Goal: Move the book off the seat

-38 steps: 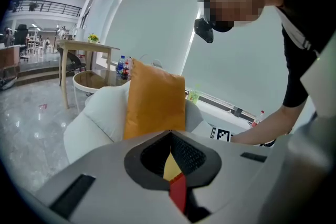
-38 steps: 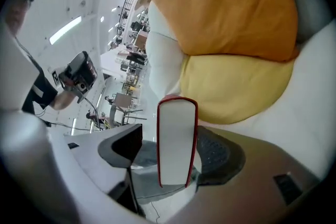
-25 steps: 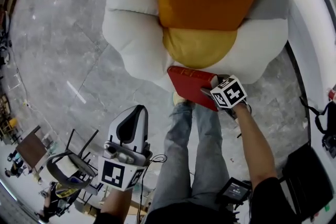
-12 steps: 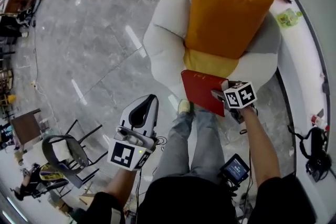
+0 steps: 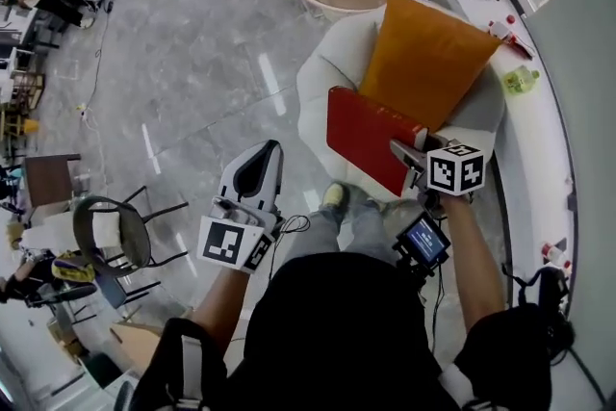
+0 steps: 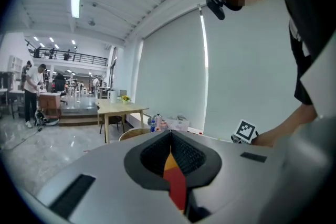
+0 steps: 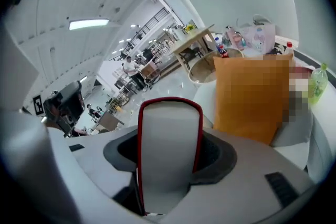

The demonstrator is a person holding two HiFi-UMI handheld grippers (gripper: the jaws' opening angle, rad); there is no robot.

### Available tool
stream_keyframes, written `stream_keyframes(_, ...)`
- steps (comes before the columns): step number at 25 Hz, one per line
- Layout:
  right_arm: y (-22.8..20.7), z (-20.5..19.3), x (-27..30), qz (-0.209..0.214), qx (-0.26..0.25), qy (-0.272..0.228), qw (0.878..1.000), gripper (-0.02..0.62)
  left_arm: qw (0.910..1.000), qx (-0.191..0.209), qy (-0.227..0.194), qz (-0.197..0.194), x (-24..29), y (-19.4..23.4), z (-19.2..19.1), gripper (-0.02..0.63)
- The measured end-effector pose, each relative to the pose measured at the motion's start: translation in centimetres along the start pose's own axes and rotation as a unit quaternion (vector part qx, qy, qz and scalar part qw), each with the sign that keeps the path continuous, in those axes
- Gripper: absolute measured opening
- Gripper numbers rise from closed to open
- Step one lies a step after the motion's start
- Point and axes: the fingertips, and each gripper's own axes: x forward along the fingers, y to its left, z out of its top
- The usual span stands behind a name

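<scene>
Above the white seat (image 5: 322, 82), the red book (image 5: 364, 135) appears to hang clear. It is pinched by one edge between the jaws of the right gripper (image 5: 406, 155), which have just been closing on it. The left gripper (image 5: 262, 157) stands well apart, its jaws pressed together on nothing. Risk: the one-edge grip lets the book's weight lever it loose, and a careless swing could strike the orange cushion (image 5: 423, 63).

No legible text, brand or number was found in any view. Black-and-white square code markers sat on the cubes of the left gripper (image 5: 262, 152) and right gripper (image 5: 402, 152), carrying no readable characters. The green bottle (image 5: 521, 79) label was too small to read.
</scene>
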Motion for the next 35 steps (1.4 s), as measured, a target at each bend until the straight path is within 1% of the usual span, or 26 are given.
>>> stream_keyframes(2,1.8,1.9,-1.4,0.014,-0.002,-0.029,0.999,0.245,0.9992,-0.029,-0.013,0.026,-1.4,0.5,0.8,0.014)
stream_keyframes(3,2.7,2.8,-2.2,0.02,-0.003,-0.041,0.999,0.245,0.9988,-0.026,-0.015,0.038,-2.0,0.5,1.2,0.014)
stream_keyframes(6,4.9,5.6,-4.2,0.035,-0.007,-0.08,0.996,0.244,0.9976,0.007,-0.015,0.067,-3.0,0.4,2.2,0.014)
stream_keyframes(11,9.0,9.5,-6.4,0.052,-0.016,-0.141,0.988,0.244,0.9956,0.0,-0.032,0.088,-5.3,0.6,3.0,0.014)
stream_keyframes(16,13.3,11.1,-5.5,0.074,-0.032,-0.16,0.984,0.242,0.9937,-0.007,-0.05,0.1,-7.6,3.0,3.5,0.014)
stream_keyframes(21,17.5,12.3,-3.4,0.08,-0.031,-0.182,0.98,0.242,0.9896,-0.039,-0.059,0.125,-10.0,7.6,3.0,0.014)
stream_keyframes(23,19.0,12.8,-2.5,0.079,-0.028,-0.188,0.979,0.242,0.9883,-0.047,-0.069,0.127,-10.6,9.6,3.4,0.014)
stream_keyframes(26,21.4,13.7,-0.7,0.073,-0.021,-0.198,0.977,0.242,0.9874,-0.048,-0.081,0.127,-11.7,13.2,4.0,0.014)
stream_keyframes(32,27.0,15.8,4.7,0.06,-0.037,-0.214,0.974,0.242,0.9852,-0.048,-0.1,0.131,-14.6,21.8,4.3,0.014)
stream_keyframes(35,29.7,16.2,7.6,0.06,-0.037,-0.219,0.973,0.242,0.9836,-0.056,-0.107,0.134,-16.2,25.8,4.0,0.014)
